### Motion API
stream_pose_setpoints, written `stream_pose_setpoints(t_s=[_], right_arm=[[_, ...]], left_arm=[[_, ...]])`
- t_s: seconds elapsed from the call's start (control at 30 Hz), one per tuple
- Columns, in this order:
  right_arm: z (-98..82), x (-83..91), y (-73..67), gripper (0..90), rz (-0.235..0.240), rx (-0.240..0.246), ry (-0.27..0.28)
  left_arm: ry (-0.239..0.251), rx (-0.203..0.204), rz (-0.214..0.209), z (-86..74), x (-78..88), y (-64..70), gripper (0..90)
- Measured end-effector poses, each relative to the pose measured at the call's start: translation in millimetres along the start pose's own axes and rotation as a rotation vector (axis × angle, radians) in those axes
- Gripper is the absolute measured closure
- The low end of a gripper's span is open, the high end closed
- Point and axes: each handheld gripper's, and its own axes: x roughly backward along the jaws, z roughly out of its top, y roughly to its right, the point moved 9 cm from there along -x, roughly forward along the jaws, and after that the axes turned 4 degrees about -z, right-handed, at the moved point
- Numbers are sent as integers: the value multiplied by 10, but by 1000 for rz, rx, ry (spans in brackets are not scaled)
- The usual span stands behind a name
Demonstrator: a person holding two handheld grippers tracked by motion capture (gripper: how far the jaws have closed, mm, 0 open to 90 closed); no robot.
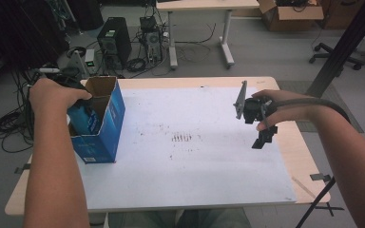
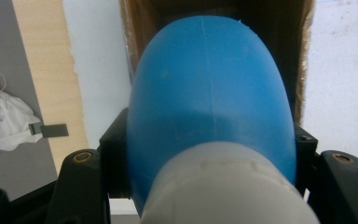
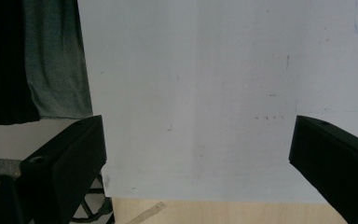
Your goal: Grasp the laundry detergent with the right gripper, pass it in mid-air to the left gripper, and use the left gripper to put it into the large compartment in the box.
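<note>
Left gripper (image 2: 209,154) clamped on a blue bottle (image 2: 209,98), jaws pressed against its flanks just above the pale neck or cap end. Bottle pointed base-first into the open top of the blue carton (image 1: 105,124), which stood upright near the left edge of the white sheet (image 1: 195,161) on the table (image 1: 292,142). In the high view the left hand (image 1: 52,95) sat over the carton mouth, the bottle partly below the rim.

Risks, as judged: the rounded body nearly spanned the brown cardboard opening, so a slight tilt could catch the base on a wall or flap and tip the carton (nothing steadied it). The plastic looked smooth and curved; a grip that close to one end could let it swivel or slip if it met resistance.

Bottle: matte blue, dome-shaped base, faint mould seam down the middle, whitish collar nearest the camera.

Right gripper (image 1: 261,121) hung above the sheet's right side, well apart, jaws spread wide, holding nothing.
</note>
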Motion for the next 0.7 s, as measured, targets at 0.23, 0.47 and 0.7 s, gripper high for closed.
stream_pose_setpoints(t_s=[0.23, 0.47, 0.7], right_arm=[[0, -36, -3, 36, 4, -2, 2], [4, -52, -10, 37, 9, -1, 5], [-7, -74, -5, 37, 8, -1, 9]], left_arm=[[-13, 1, 3, -7, -185, -11, 382], [-28, -7, -3, 1, -332, 11, 383], [-42, -21, 0, 11, -420, 40, 383]])
